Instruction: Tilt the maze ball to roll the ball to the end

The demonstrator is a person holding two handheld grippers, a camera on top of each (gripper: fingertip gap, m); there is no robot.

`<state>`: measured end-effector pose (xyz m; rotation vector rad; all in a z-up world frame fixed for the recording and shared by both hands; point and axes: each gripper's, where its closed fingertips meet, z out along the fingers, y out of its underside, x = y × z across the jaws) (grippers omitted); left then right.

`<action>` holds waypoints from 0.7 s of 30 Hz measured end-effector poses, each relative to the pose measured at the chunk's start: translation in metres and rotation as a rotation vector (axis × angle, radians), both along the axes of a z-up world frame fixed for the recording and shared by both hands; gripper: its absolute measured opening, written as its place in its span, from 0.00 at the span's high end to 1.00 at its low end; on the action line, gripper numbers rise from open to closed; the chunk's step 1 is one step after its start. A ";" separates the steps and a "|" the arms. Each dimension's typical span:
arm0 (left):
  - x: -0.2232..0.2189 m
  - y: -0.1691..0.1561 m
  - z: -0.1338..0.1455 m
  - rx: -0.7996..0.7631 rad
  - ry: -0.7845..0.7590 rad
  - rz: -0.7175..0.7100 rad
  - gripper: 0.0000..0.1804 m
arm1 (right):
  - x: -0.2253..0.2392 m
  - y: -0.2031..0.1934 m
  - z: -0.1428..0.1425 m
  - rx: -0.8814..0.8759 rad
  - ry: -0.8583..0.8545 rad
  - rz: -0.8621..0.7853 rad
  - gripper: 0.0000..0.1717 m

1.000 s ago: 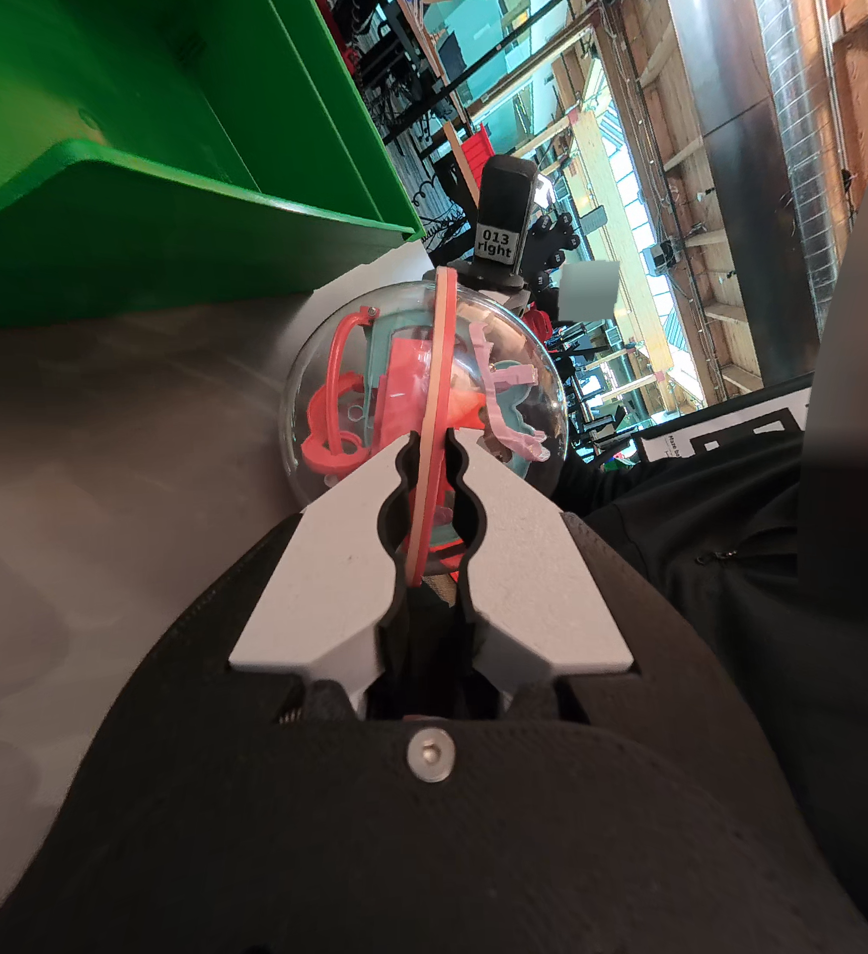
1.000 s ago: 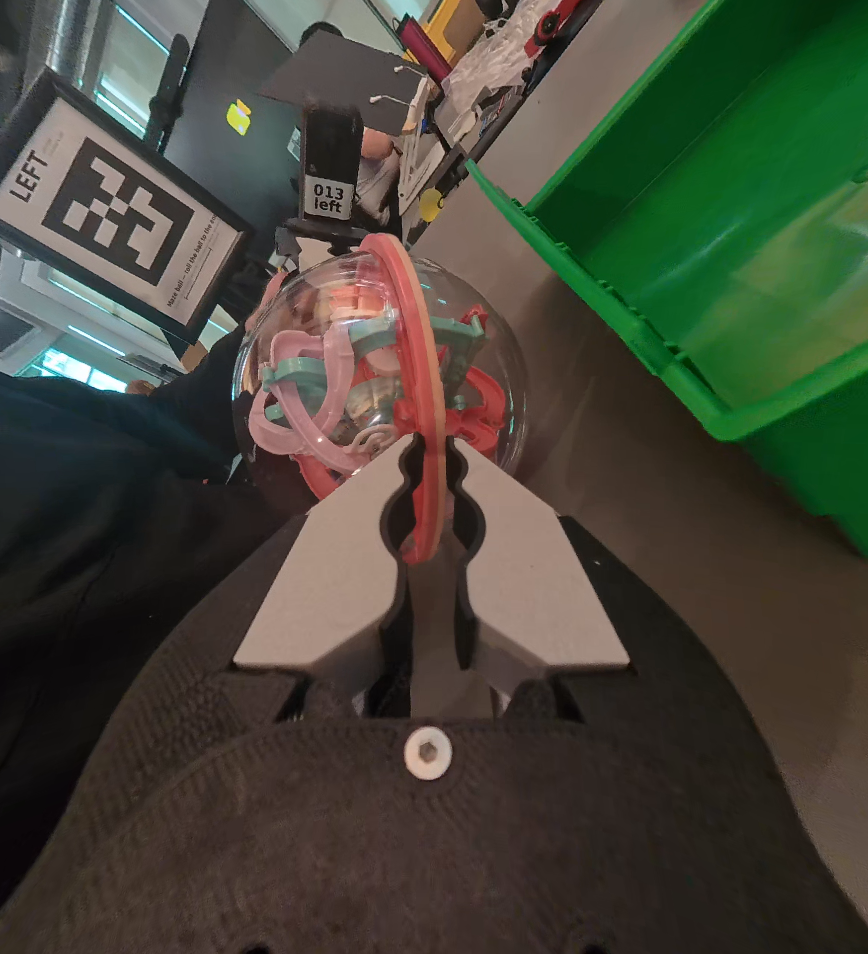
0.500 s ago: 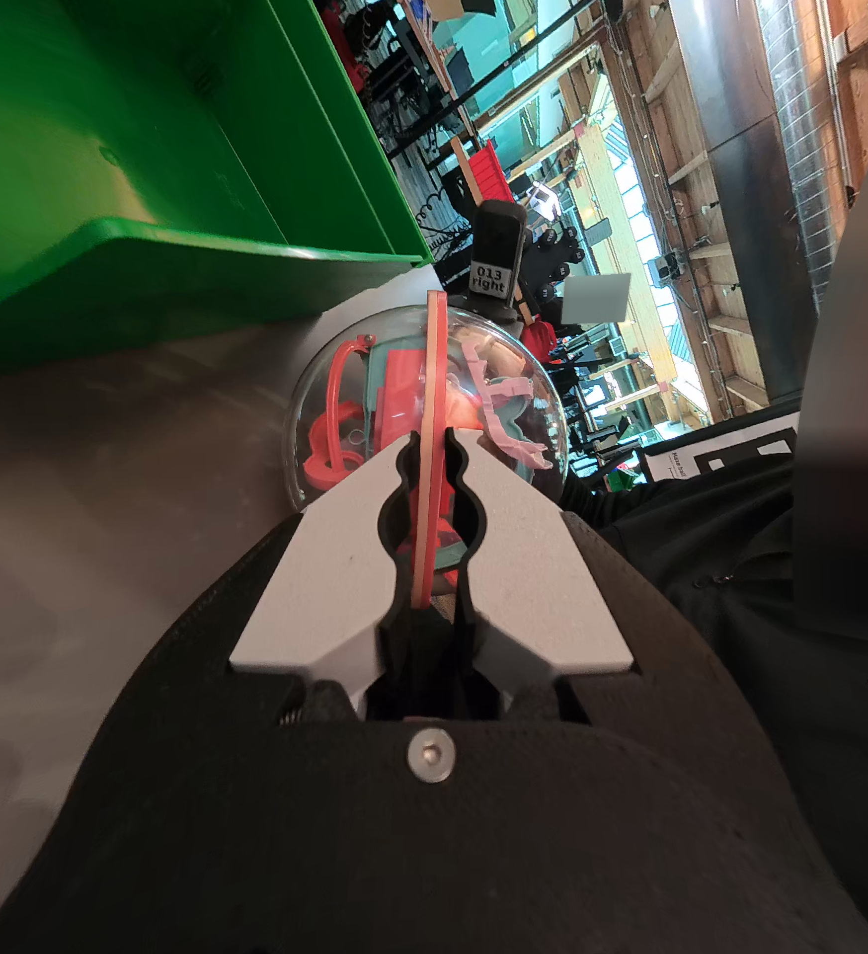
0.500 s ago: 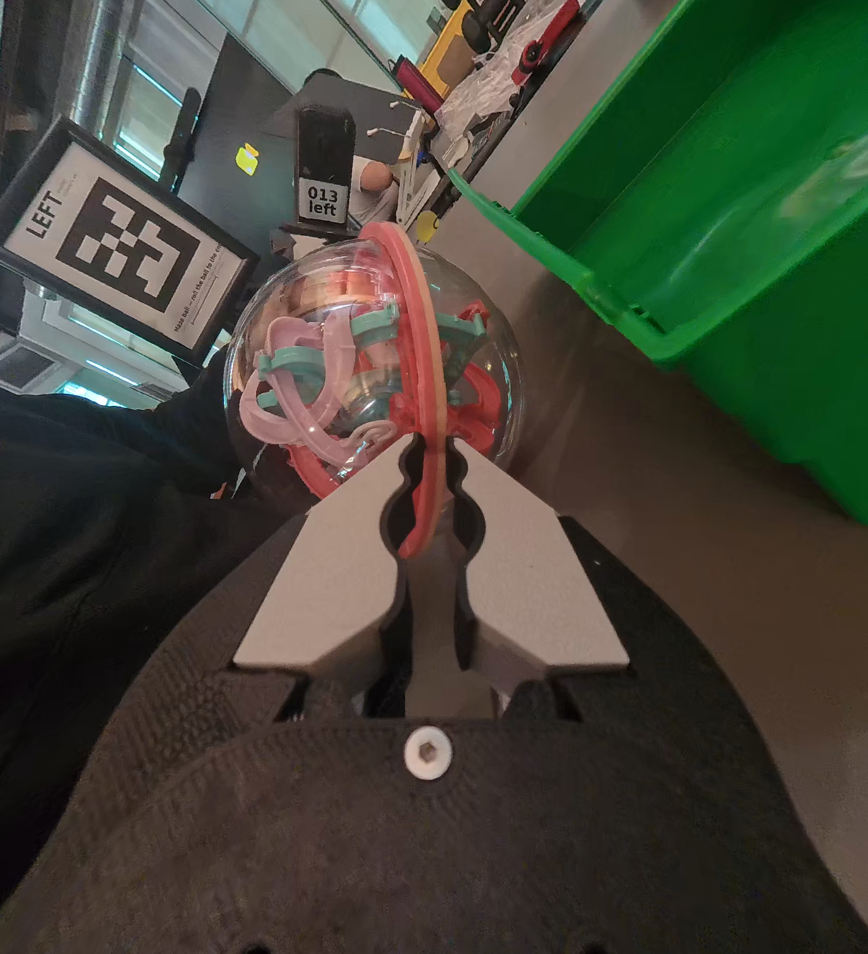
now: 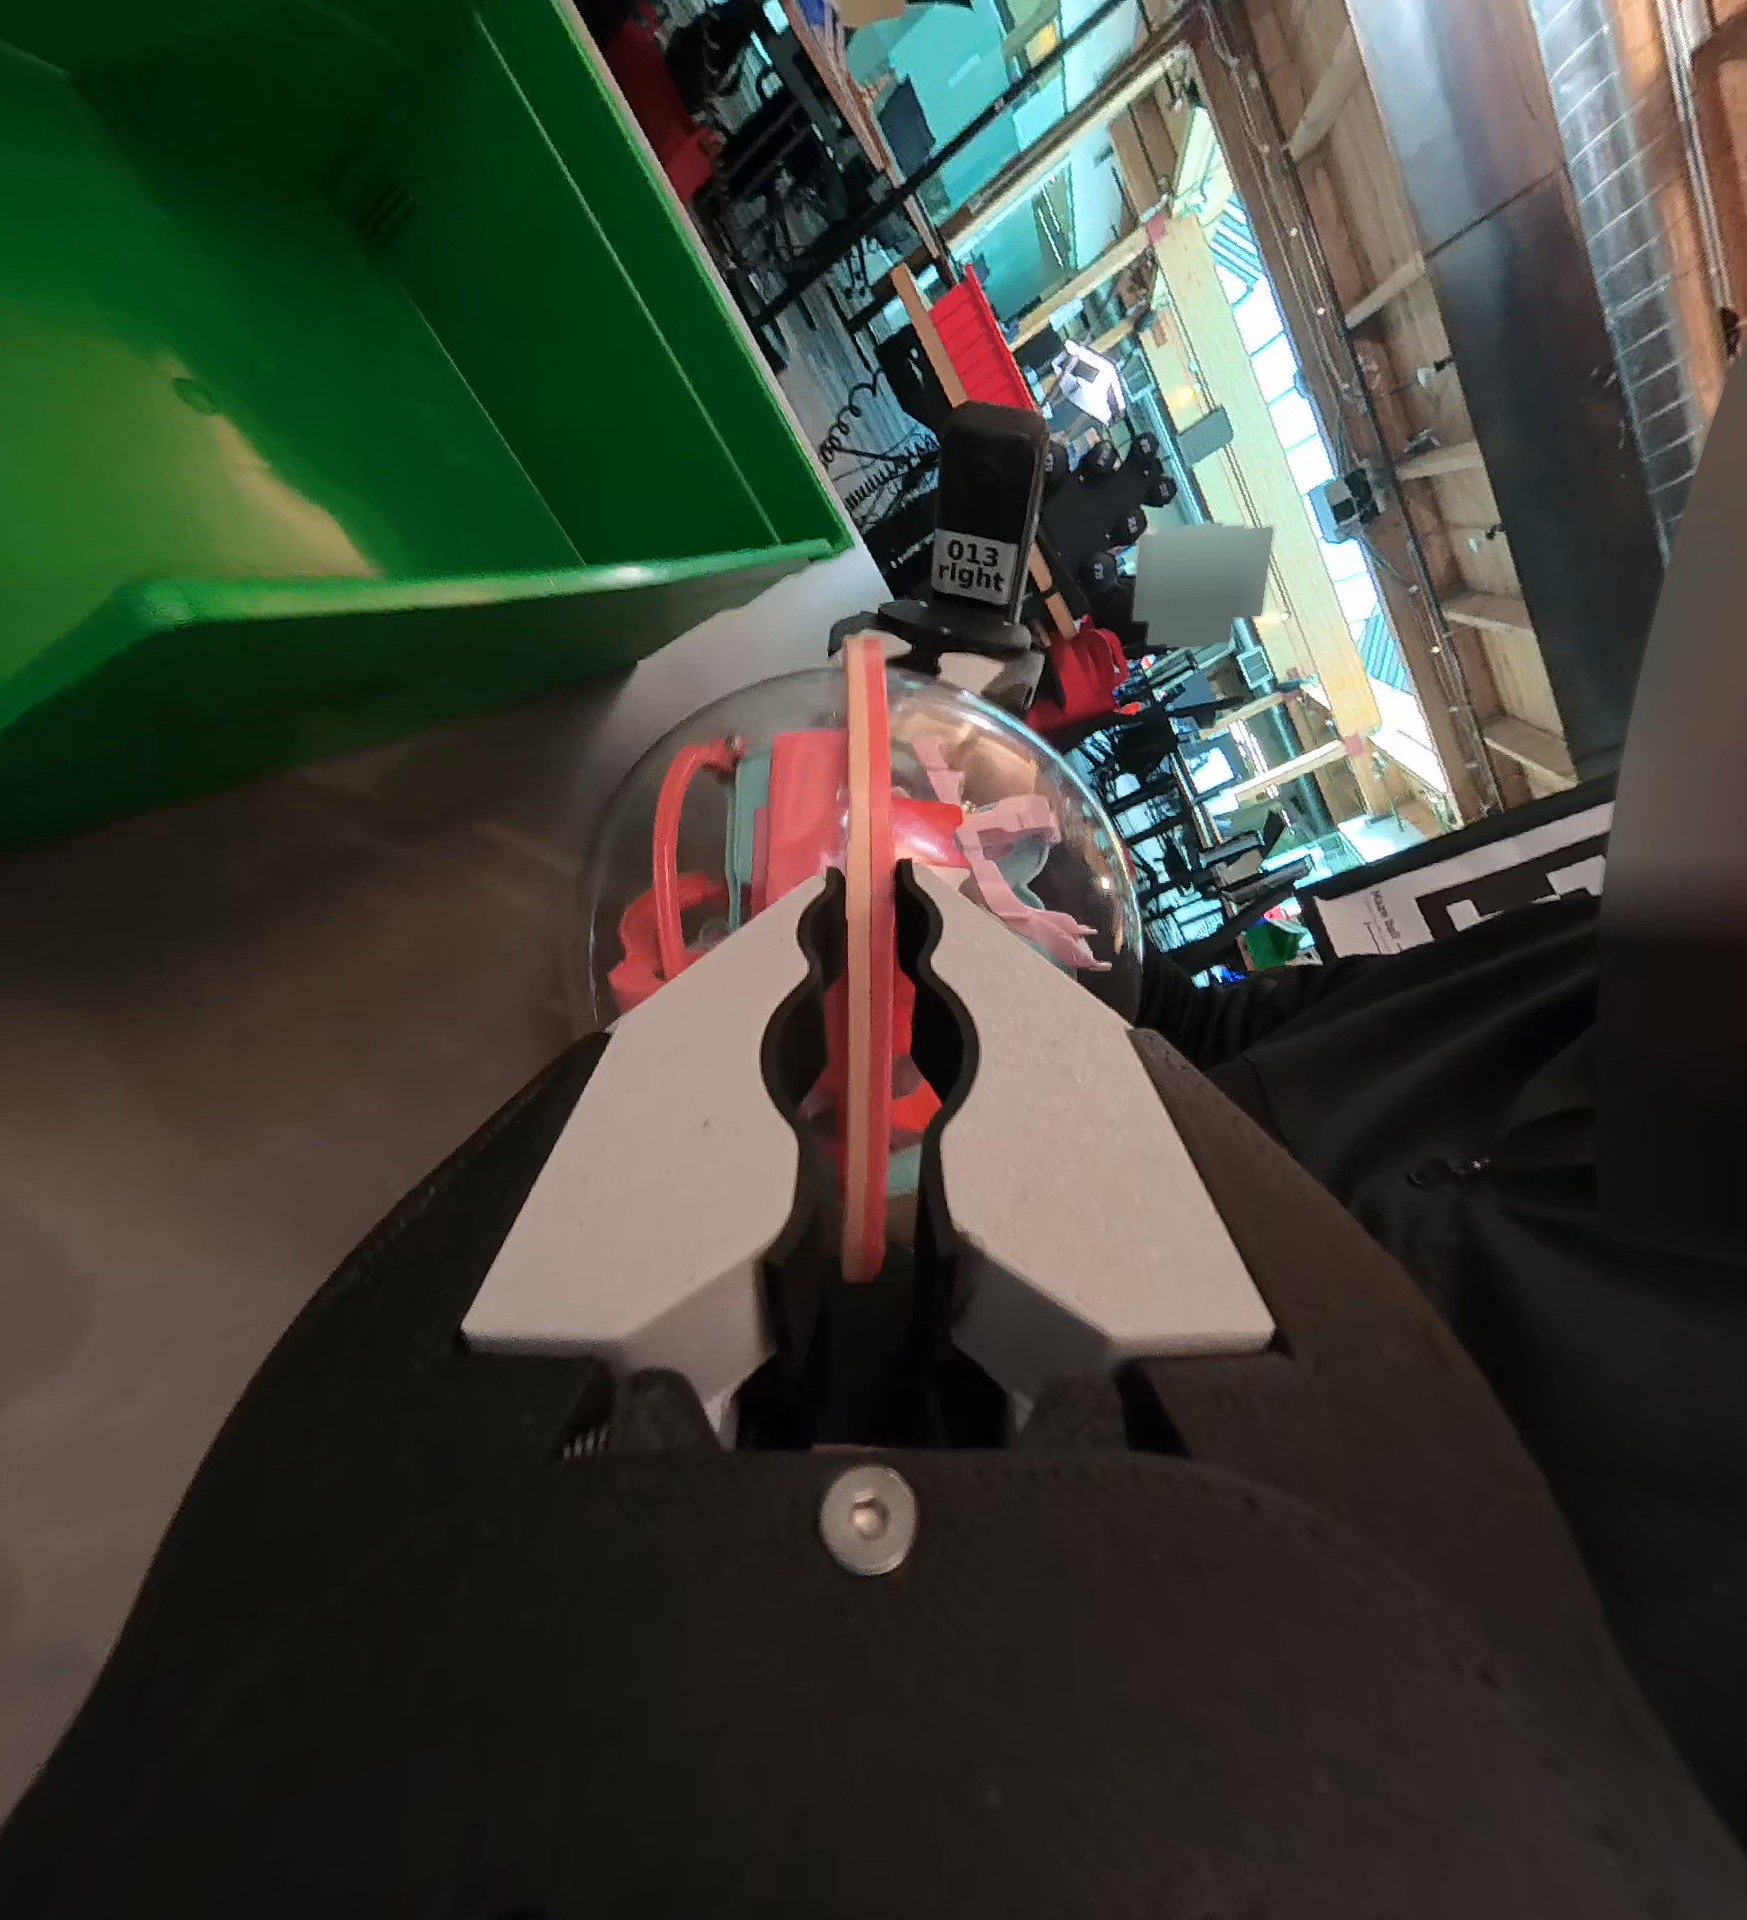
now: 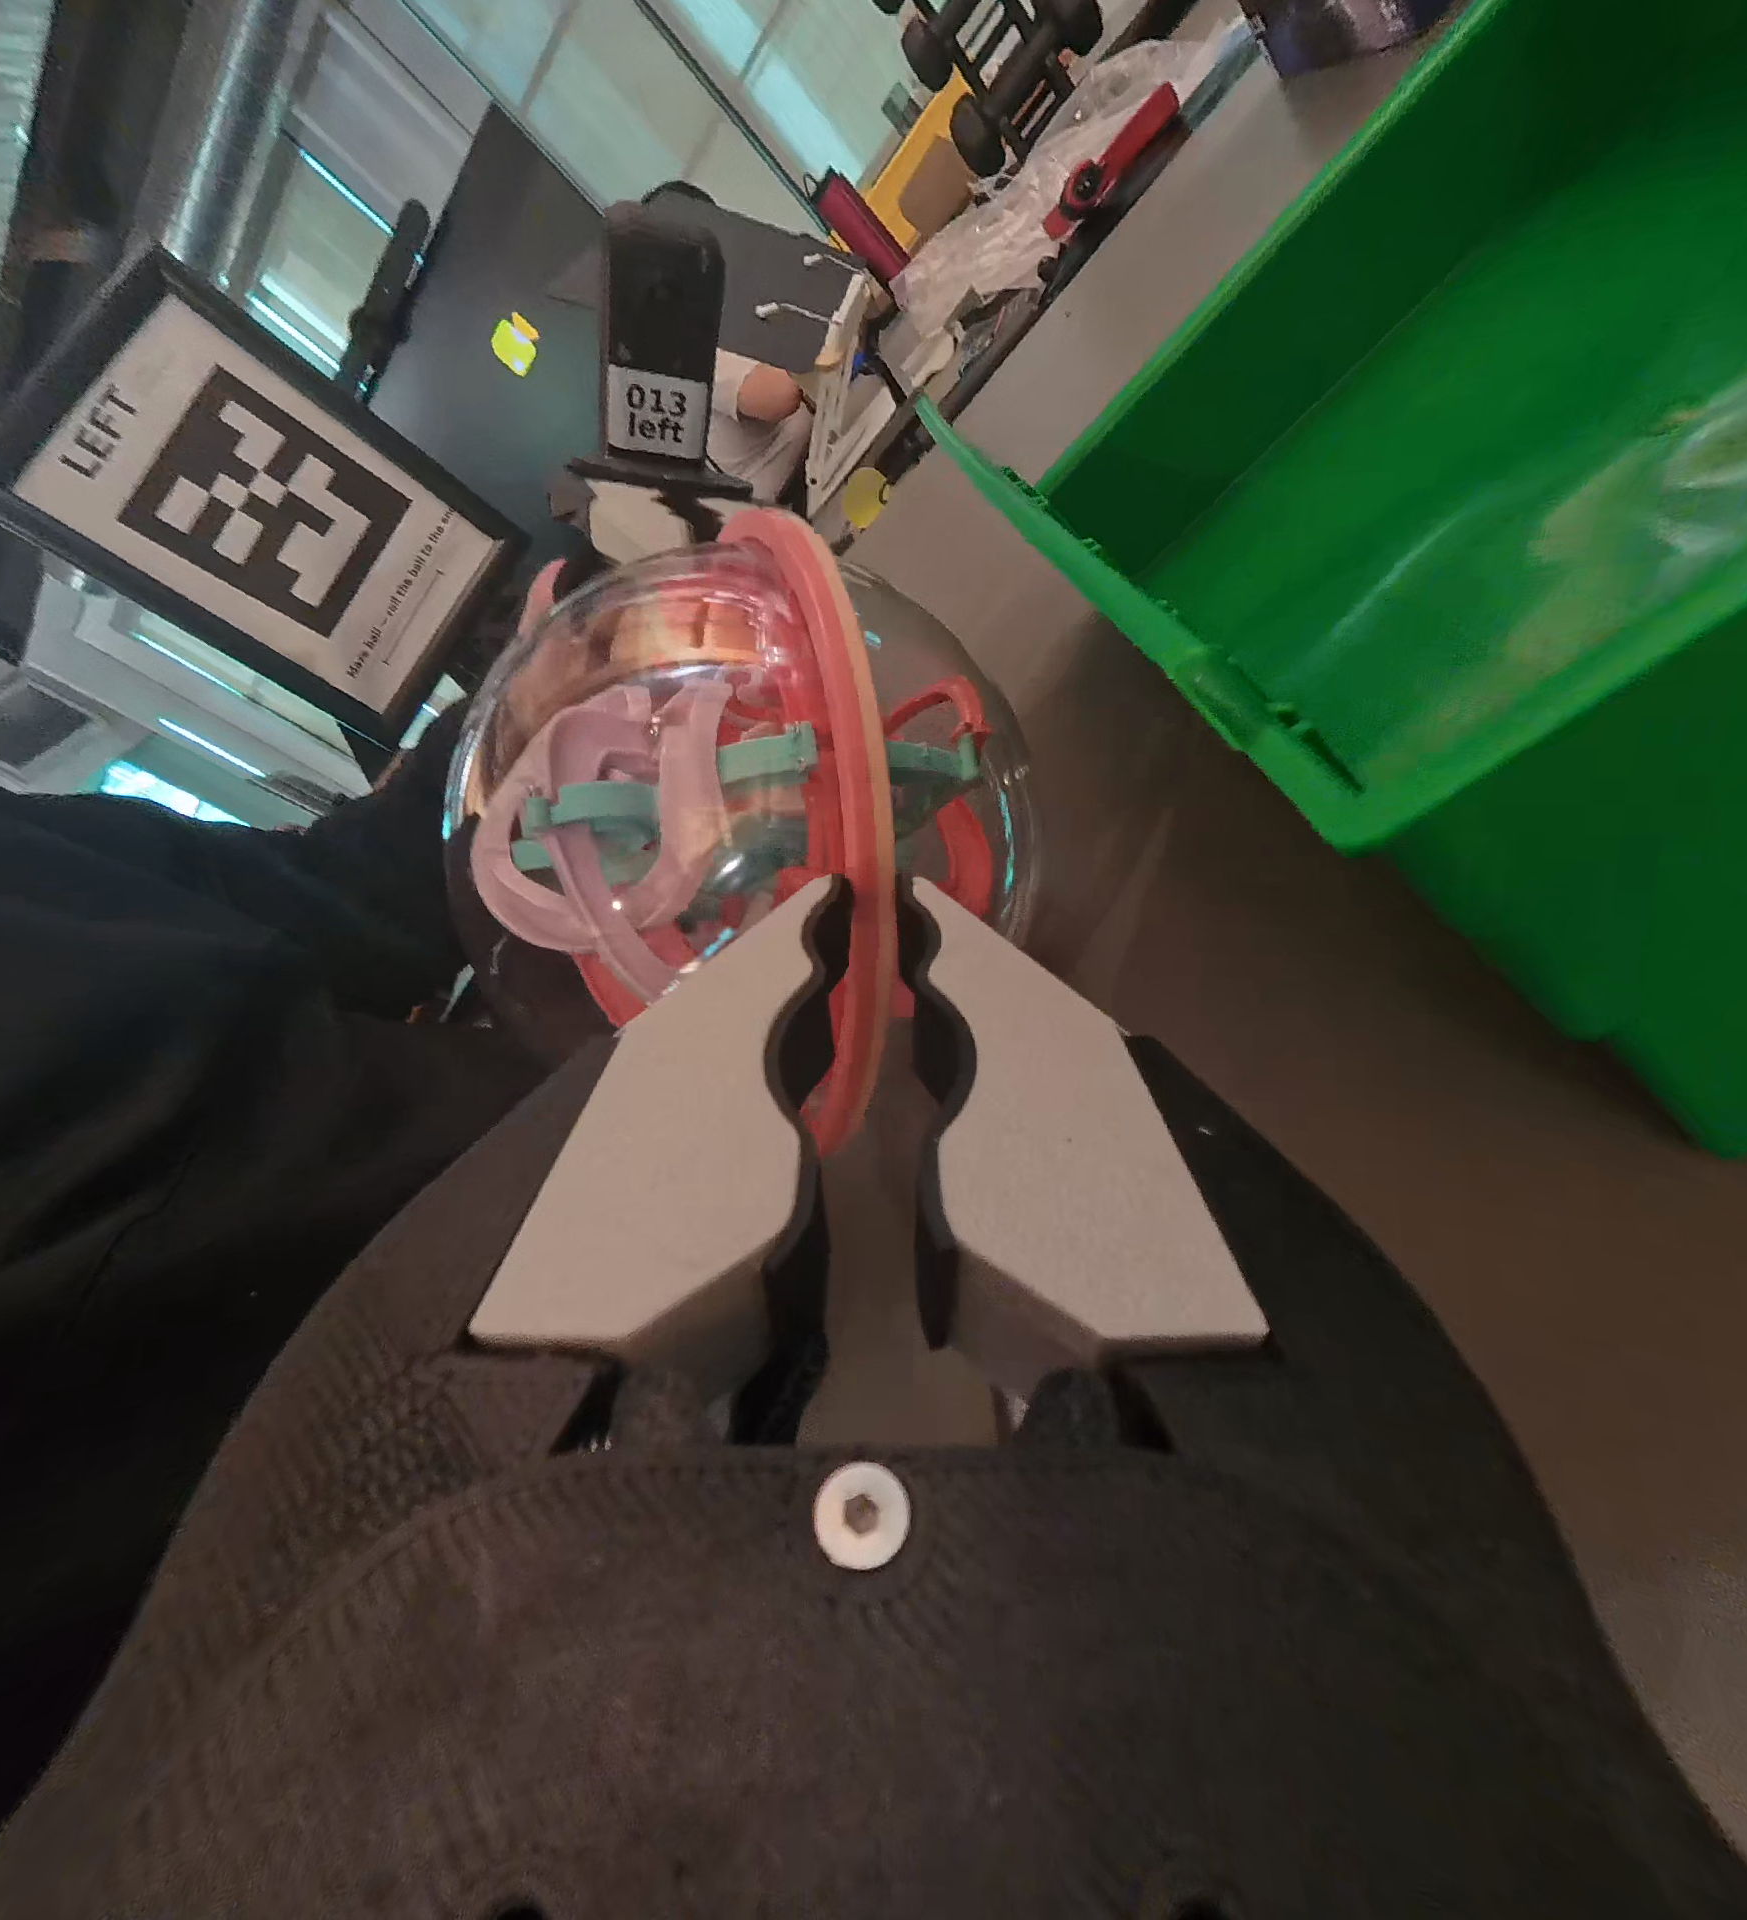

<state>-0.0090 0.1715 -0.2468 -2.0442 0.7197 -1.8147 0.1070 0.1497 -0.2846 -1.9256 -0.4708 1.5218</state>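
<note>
The maze ball (image 5: pixel 1014 790) is a clear sphere with red, pink and teal tracks inside and a red ring around its middle. My left gripper (image 5: pixel 869 883) is shut on that ring (image 5: pixel 864 790) from one side. My right gripper (image 6: pixel 874 888) is shut on the ring (image 6: pixel 853 727) from the opposite side. The ball (image 6: pixel 640 769) hangs between the two above the grey table (image 5: pixel 225 1039). A small metal ball (image 6: pixel 734 868) shows among the tracks near my right fingertips. Each view shows the other gripper behind the sphere.
A green plastic bin (image 5: pixel 277 416) stands close by on the table, also in the right wrist view (image 6: pixel 1471 520). A person's black sleeve (image 6: pixel 173 987) lies beside the ball. A framed marker sign (image 6: pixel 225 488) stands behind. Grey table (image 6: pixel 1368 1351) lies under the ball. Spacing between my two grippers at the tips: around 12 cm.
Both grippers have rolled together with the ball in their grasp, so the bin and background have shifted in both views. The tracks inside show at a new angle. Both grasps have held.
</note>
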 end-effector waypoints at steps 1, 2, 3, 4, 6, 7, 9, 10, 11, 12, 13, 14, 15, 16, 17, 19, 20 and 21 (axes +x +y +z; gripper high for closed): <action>0.000 0.002 0.001 -0.002 -0.008 0.005 0.96 | -0.001 0.001 -0.002 0.005 -0.013 0.004 0.96; -0.001 0.004 0.002 -0.005 -0.013 0.007 0.96 | -0.003 0.001 -0.003 0.007 -0.013 0.007 0.96; -0.001 0.005 0.001 -0.004 -0.010 0.009 0.96 | -0.003 0.001 -0.003 0.007 -0.007 0.009 0.96; -0.002 0.005 0.001 -0.004 -0.008 0.005 0.96 | -0.004 0.001 -0.003 0.007 -0.002 0.010 0.96; -0.002 0.006 0.001 -0.003 -0.007 0.001 0.96 | -0.003 0.003 -0.003 0.002 0.003 0.006 0.96; -0.001 0.006 0.001 -0.002 -0.007 0.001 0.96 | -0.003 0.003 -0.004 -0.002 0.008 0.004 0.96; -0.001 0.007 0.001 -0.001 -0.009 0.003 0.96 | -0.003 0.004 -0.004 -0.005 0.018 -0.002 0.96; 0.000 0.008 0.000 0.001 -0.010 0.005 0.96 | -0.003 0.005 -0.005 -0.007 0.022 -0.002 0.96; 0.000 0.008 0.000 0.002 -0.012 0.006 0.96 | -0.002 0.005 -0.005 -0.009 0.026 -0.002 0.96; 0.000 0.008 0.000 0.002 -0.016 0.006 0.96 | -0.002 0.005 -0.005 -0.007 0.026 -0.004 0.96; 0.000 0.008 0.001 0.002 -0.020 0.006 0.96 | -0.002 0.005 -0.005 -0.006 0.026 -0.004 0.96; 0.000 0.008 0.001 -0.001 -0.026 0.004 0.96 | -0.002 0.005 -0.005 -0.006 0.027 -0.004 0.96; -0.001 0.007 0.001 -0.004 -0.030 0.003 0.96 | -0.002 0.005 -0.005 -0.006 0.028 -0.005 0.96; -0.001 0.007 0.001 -0.001 -0.035 0.002 0.96 | -0.002 0.005 -0.005 -0.005 0.029 -0.005 0.96; -0.001 0.006 0.001 0.000 -0.038 -0.002 0.95 | -0.002 0.006 -0.005 -0.005 0.031 -0.006 0.96; -0.005 0.004 -0.003 0.003 -0.024 -0.006 0.92 | -0.002 0.006 -0.005 -0.005 0.031 -0.008 0.96; -0.007 0.003 -0.004 0.003 -0.023 -0.009 0.92 | -0.002 0.006 -0.006 -0.005 0.031 -0.008 0.96; -0.010 0.000 -0.006 -0.003 -0.024 -0.011 0.91 | -0.002 0.006 -0.006 -0.005 0.032 -0.009 0.96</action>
